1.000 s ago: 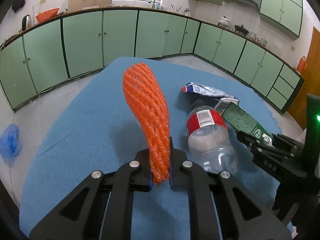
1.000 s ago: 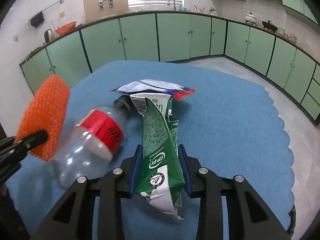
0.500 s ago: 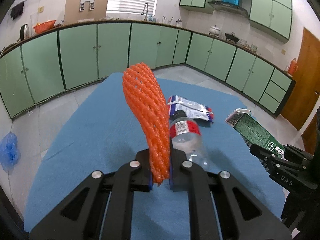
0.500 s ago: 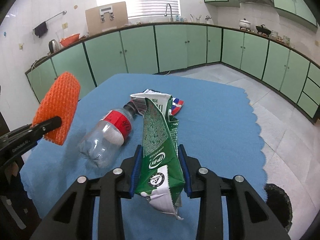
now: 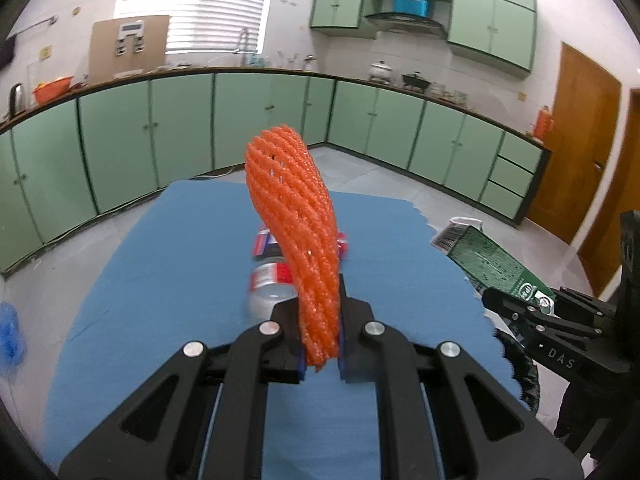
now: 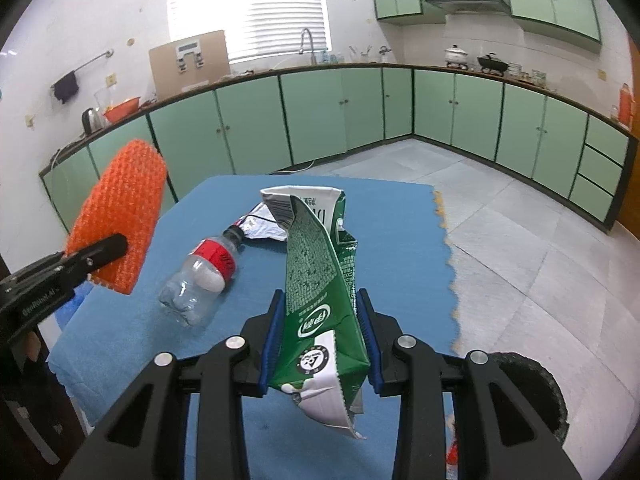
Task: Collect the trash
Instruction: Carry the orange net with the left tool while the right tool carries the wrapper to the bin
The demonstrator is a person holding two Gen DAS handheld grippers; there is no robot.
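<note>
So the left gripper [image 5: 320, 344] is clamped on an orange foam net sleeve [image 5: 296, 232], the right gripper [image 6: 322, 340] pinches a flattened green milk carton [image 6: 320, 280], both above a blue table mat [image 6: 400, 240]. Plastic bottle [image 6: 204, 276] and silver wrapper [image 6: 260, 228] lie on it. Mint-green kitchen cabinets [image 6: 320, 112] and grey tile floor [image 6: 520, 232] all around.

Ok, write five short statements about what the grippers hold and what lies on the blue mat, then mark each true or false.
1. The left gripper is shut on the orange foam net. True.
2. The right gripper is open with nothing in it. False: it is shut on the green carton.
3. The plastic bottle lies on its side on the blue mat. True.
4. The bottle's label is green. False: it is red.
5. The silver wrapper is clamped in the left gripper. False: it lies on the mat by the bottle's cap.
</note>
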